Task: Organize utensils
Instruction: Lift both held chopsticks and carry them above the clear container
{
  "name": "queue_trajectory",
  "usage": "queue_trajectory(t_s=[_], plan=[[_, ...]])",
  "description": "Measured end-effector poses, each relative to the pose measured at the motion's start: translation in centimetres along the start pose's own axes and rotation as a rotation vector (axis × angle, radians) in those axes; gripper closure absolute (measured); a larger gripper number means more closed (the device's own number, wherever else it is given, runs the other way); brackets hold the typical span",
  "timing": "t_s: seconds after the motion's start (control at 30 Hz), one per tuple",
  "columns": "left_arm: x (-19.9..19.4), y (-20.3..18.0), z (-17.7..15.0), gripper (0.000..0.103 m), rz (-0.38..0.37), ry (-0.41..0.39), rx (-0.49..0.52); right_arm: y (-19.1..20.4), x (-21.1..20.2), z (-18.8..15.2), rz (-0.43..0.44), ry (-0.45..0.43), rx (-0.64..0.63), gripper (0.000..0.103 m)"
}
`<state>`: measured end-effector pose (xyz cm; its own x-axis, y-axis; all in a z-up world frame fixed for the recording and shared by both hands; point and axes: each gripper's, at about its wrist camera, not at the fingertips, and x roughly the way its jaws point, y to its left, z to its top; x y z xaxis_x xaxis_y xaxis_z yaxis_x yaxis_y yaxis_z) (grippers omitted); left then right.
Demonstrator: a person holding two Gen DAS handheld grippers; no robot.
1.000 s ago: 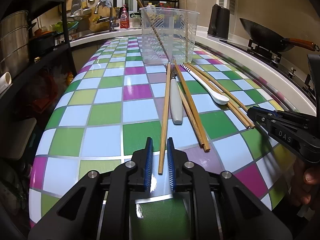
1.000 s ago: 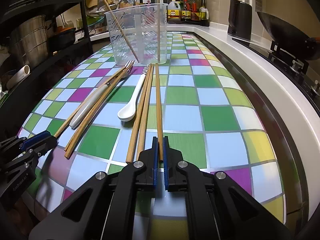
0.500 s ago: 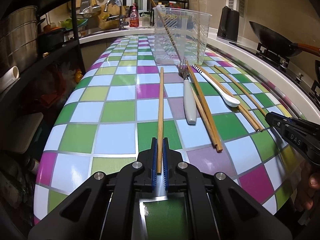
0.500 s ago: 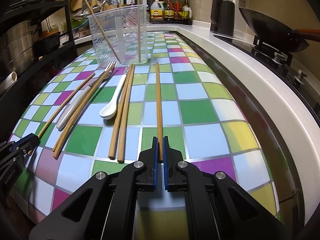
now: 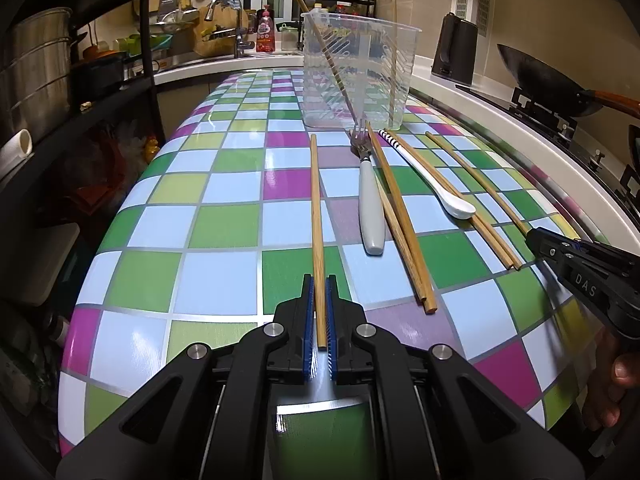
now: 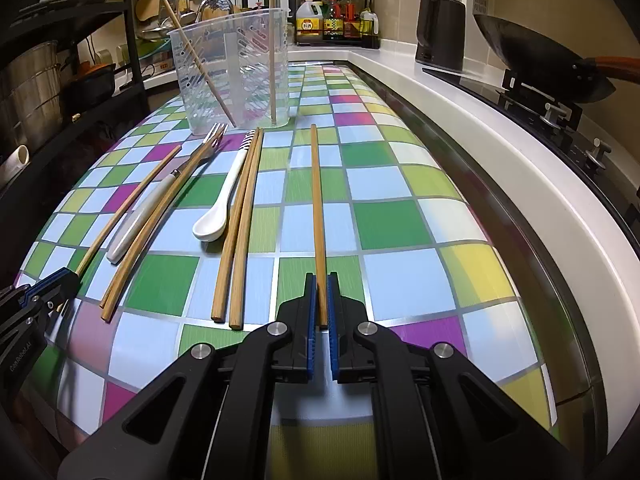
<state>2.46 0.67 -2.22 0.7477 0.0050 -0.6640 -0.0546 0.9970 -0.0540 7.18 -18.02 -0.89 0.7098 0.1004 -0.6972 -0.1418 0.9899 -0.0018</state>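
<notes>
My left gripper (image 5: 319, 286) is shut on the near end of a wooden chopstick (image 5: 315, 200), which points away over the checkered tabletop (image 5: 224, 268). To its right lie a white-handled fork (image 5: 371, 200), a chopstick pair (image 5: 400, 224) and a white spoon (image 5: 440, 192). My right gripper (image 6: 321, 286) is shut on another chopstick (image 6: 317, 200), apart from the loose pair (image 6: 240, 224), the spoon (image 6: 222, 204) and the fork (image 6: 160, 200). A clear plastic holder (image 5: 356, 76) at the back holds two chopsticks. Each gripper shows at the edge of the other's view: the right gripper (image 5: 538, 242), the left gripper (image 6: 64, 280).
A white counter edge (image 6: 500, 184) runs along the right, with a black wok (image 6: 532, 56) on the stove and a dark kettle (image 6: 440, 32). A black rack with steel pots (image 5: 36, 64) stands left. Sink and bottles (image 6: 340, 20) sit behind the holder.
My left gripper closed on its chopstick and swung it left, away from the fork. The chopstick in my right gripper shifted right, away from the loose pair.
</notes>
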Motion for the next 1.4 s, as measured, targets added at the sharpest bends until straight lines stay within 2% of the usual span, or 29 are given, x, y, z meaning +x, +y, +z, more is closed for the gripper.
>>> queue_trajectory(t_s=[0.23, 0.47, 0.83, 1.4], plan=[[-0.2, 0.6, 0.0, 0.097, 0.017, 0.006, -0.019, -0.2, -0.1, -0.2, 0.001, -0.010, 0.020, 0.098], [-0.2, 0.5, 0.1, 0.097, 0.013, 0.007, -0.027, 0.3, -1.6, -1.9, -0.049, -0.045, 0.030, 0.097], [0.0, 0.3, 0.2, 0.097, 0.014, 0.011, -0.024, 0.3, -0.9, -0.9, -0.055, 0.010, 0.020, 0.097], [0.2, 0.0, 0.4, 0.097, 0.013, 0.010, -0.014, -0.1, -0.9, -1.1, -0.022, -0.034, 0.053, 0.098]])
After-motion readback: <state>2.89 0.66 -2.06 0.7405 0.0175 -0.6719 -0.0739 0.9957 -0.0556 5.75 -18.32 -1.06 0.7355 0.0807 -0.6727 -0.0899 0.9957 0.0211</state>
